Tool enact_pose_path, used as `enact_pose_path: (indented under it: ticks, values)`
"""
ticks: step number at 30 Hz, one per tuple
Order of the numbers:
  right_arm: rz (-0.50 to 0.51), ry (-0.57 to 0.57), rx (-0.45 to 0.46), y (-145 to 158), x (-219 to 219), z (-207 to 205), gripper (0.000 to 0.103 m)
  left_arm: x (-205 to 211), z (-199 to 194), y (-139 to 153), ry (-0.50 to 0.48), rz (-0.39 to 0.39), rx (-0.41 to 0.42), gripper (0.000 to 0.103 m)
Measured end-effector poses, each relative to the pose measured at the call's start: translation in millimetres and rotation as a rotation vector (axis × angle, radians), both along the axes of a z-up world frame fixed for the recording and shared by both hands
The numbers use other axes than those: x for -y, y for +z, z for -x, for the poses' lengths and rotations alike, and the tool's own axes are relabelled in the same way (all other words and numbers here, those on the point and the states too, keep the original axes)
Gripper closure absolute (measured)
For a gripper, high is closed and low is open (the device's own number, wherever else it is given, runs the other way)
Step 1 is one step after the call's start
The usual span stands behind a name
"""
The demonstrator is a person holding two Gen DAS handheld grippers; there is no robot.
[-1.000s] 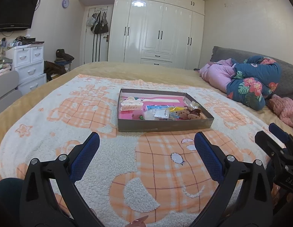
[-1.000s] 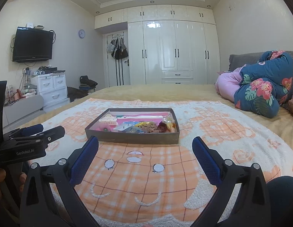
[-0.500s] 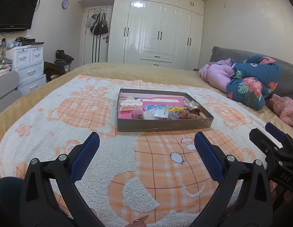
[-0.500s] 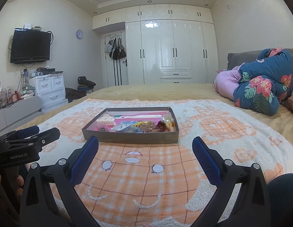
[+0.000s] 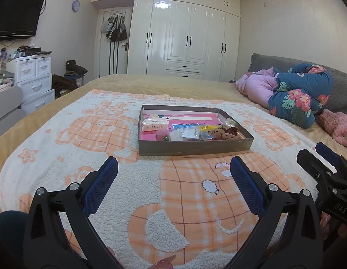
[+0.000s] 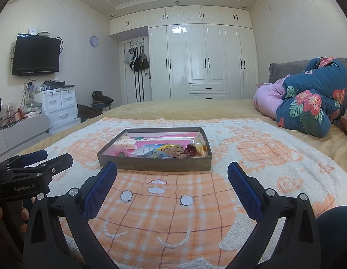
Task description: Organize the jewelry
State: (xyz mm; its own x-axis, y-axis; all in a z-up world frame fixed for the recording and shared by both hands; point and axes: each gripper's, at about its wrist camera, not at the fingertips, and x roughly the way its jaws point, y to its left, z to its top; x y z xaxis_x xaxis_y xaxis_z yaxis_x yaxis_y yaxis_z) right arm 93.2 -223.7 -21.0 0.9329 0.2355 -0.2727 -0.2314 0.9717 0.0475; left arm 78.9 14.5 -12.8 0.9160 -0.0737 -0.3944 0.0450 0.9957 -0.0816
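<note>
A shallow grey cardboard tray (image 5: 193, 149) (image 6: 155, 164) lies on an orange-and-white blanket on the bed. It holds a pink hair claw clip (image 5: 154, 123) (image 6: 126, 143), a pink pompom (image 5: 161, 135), small plastic packets (image 5: 191, 133), brown bear-shaped clips (image 5: 222, 133) (image 6: 174, 150) and other hair accessories. My left gripper (image 5: 173, 171) is open, short of the tray's near wall, with nothing between its blue pads. My right gripper (image 6: 172, 176) is open too, just before the tray's near wall. Each gripper shows at the edge of the other's view.
The blanket (image 5: 184, 201) covers the near part of the bed. Folded pink and floral quilts (image 5: 294, 94) lie at the right by a grey headboard. White wardrobes (image 6: 202, 62) fill the far wall; a white drawer unit (image 5: 34, 78) and a wall TV (image 6: 36, 55) stand left.
Both grippers have drifted slightly; in the right wrist view the tray now sits a little closer and lower between the fingers. Both stay open and empty.
</note>
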Motion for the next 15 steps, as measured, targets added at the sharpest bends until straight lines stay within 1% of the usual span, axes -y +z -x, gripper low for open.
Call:
enact_pose_path:
  ticks: [15]
  values:
    - [0.004,-0.001,-0.005,-1.5,-1.4,-0.3,0.006,-1.8,-1.0,-0.1,0.007,0.001,0.003,0.011]
